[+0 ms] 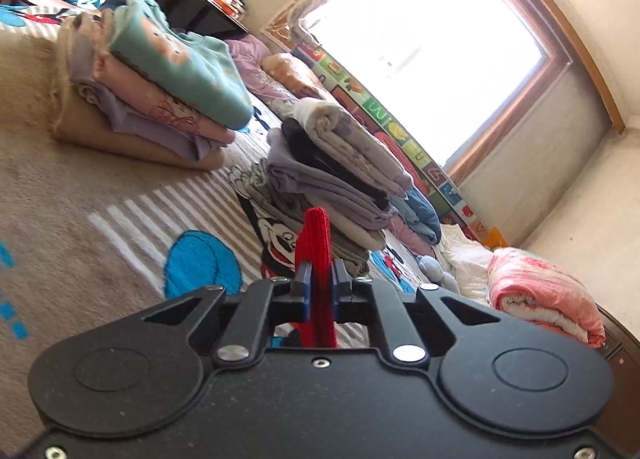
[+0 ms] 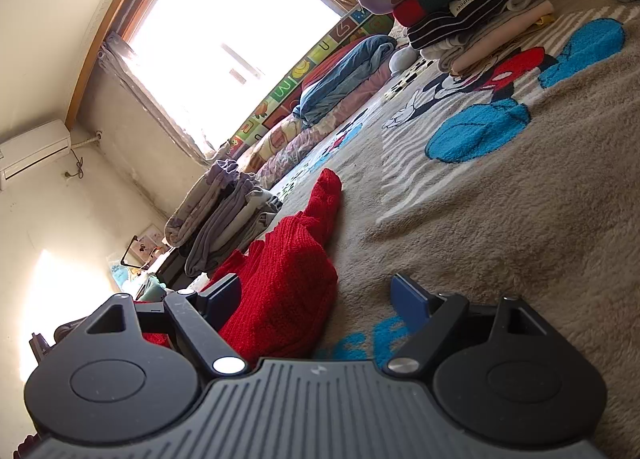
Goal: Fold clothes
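Observation:
A red knitted garment (image 2: 288, 271) lies crumpled on the beige cartoon-print blanket (image 2: 500, 219), one end stretching away across it. My left gripper (image 1: 319, 271) is shut on a narrow fold of that red knit (image 1: 318, 235), which sticks up between the blue pads and hangs below them, lifted off the blanket. My right gripper (image 2: 320, 295) stands open low over the blanket, its left finger (image 2: 224, 295) against the red heap and its right finger (image 2: 412, 299) over bare blanket; the pads do not press on the cloth.
Folded stacks stand around: a teal-topped pile (image 1: 160, 79), a grey pile (image 1: 336, 179), and a striped pile (image 2: 472, 7). Rolled bedding (image 2: 344, 71) lines a colourful mat under the window (image 1: 420, 39). A pink quilt (image 1: 548, 295) lies at the right.

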The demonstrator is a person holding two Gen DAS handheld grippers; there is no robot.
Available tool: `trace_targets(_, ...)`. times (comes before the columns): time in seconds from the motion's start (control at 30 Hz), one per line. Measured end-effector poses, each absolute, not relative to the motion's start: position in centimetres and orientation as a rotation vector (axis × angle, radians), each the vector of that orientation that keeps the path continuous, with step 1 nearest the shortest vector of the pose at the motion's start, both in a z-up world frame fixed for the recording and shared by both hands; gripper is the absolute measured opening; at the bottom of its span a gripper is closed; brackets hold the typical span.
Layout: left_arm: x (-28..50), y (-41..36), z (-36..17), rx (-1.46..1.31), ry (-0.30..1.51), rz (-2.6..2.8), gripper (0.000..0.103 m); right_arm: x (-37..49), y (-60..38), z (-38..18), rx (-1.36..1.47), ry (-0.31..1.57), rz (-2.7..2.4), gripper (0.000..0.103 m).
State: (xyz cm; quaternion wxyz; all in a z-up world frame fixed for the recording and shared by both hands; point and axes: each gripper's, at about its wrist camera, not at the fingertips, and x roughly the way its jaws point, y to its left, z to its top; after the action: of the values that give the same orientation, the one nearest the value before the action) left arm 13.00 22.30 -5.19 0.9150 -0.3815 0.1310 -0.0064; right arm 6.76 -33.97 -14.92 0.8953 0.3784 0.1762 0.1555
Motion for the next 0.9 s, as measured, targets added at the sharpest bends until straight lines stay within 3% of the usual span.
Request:
trace_targets(0.4,11.1,27.2,-8.5,-0.893,0.395,0.126,0.004,6.6,-33.8,-14.8,0.782,0.365,0.320,0.081)
trace_targets(0.43,11.1,27.3,-8.6,-0.912,0.410,0.111,0.008,6.6,-33.8,-14.8,0.783,0.364,0.320,0.081)
trace_targets(0.53,11.0,26.9,-9.2,-0.929,0.468,0.113,0.048,6.6,-33.8,-14.8,0.781,0.364,0.319,0.081)
trace_targets(0.73,11.8,25.7,-10.1,-0.926,0.520,0.114,0.049,6.6,-33.8,-14.8,0.782,0.364,0.320,0.081)
trace_targets(0.8,12.3,25.0,-10.2,-0.890,0.523,0.109,0.046,6.6,-33.9,-14.8,0.782,0.364,0.321,0.082)
trace_targets(0.83,12.5,24.6,-10.2,-0.862,0.530,0.112,0.018,6.6,-33.9,-14.8,0.783,0.364,0.321,0.082)
trace_targets(0.87,12.8,24.3,-10.2,-0.835,0.538,0.116,0.004,6.6,-33.9,-14.8,0.783,0.364,0.321,0.082)
trace_targets(0.9,12.7,24.1,-10.1,-0.810,0.533,0.145,0.004,6.6,-33.9,-14.8,0.782,0.364,0.321,0.082)
